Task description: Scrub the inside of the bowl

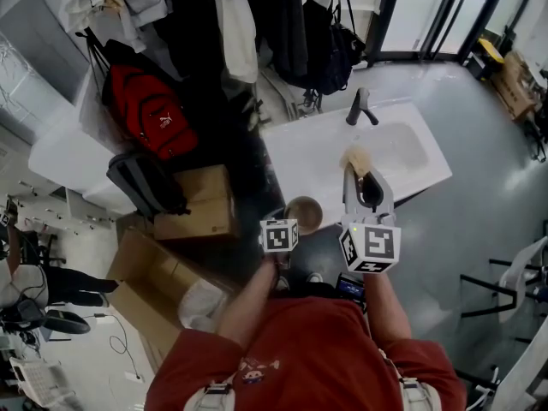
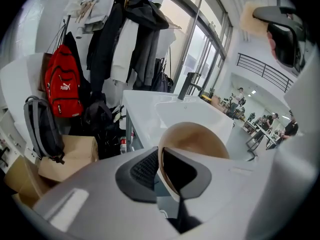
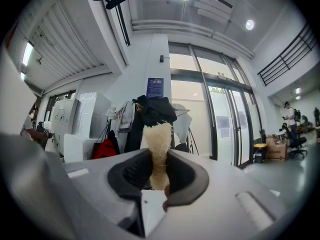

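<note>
From the head view, the person is standing over a white desk (image 1: 308, 157) with a sunken basin and a dark faucet (image 1: 360, 108). The left gripper (image 1: 288, 227) is holding a small round bowl (image 1: 303, 213) just off the desk's near edge, lower centre of frame. The right gripper (image 1: 365, 178) is hanging just to the bowl's right and a little higher, carrying a pale sponge (image 1: 357, 157). So the sponge has to come down and left into the bowl, and the right hand is the one doing it.

In the left gripper view, the jaws are nearly together, pinching the bowl's (image 2: 196, 138) thin rim. The bowl is tan, smooth and matte. Its mouth is facing up and to the right, towards the sponge at upper right.

In the right gripper view, the jaws are clamping the sponge (image 3: 159, 136), which is standing upright between them. It is looking coarse and fibrous, cream-coloured, its free end well clear of the pads.
</note>
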`<control>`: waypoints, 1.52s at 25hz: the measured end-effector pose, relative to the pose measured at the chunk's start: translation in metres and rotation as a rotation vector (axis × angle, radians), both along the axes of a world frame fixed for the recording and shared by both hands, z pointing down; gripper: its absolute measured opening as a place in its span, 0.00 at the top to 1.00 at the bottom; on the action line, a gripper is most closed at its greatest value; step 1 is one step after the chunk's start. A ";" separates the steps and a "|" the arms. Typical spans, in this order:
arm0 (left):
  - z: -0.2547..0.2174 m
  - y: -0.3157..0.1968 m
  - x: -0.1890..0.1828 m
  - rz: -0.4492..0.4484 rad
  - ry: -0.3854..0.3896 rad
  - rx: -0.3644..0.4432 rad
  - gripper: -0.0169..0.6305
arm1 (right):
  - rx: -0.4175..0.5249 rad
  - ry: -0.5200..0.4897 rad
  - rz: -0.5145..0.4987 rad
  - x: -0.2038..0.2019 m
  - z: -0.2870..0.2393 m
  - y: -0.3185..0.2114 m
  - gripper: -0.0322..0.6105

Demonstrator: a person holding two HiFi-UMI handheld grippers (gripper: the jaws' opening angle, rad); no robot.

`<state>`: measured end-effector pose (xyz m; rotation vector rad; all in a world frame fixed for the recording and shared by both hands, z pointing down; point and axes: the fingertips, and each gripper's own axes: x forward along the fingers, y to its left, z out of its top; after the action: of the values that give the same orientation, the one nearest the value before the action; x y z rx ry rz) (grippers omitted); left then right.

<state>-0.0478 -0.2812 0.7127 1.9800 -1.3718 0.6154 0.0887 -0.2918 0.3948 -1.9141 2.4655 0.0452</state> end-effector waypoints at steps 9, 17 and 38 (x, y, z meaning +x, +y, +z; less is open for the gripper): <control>-0.011 -0.006 0.000 -0.022 0.009 0.045 0.94 | -0.003 -0.006 0.000 0.005 0.005 0.001 0.84; -0.045 -0.020 -0.007 -0.063 0.029 0.117 0.94 | -0.001 -0.010 -0.010 0.004 0.001 -0.003 0.84; -0.244 -0.059 -0.020 -0.137 0.108 0.596 0.94 | 0.008 -0.022 -0.044 -0.006 -0.003 -0.010 0.84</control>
<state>-0.0677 -0.3398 0.4685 2.2955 -1.7444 0.0241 0.0829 -0.3019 0.3918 -1.8463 2.4878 0.0334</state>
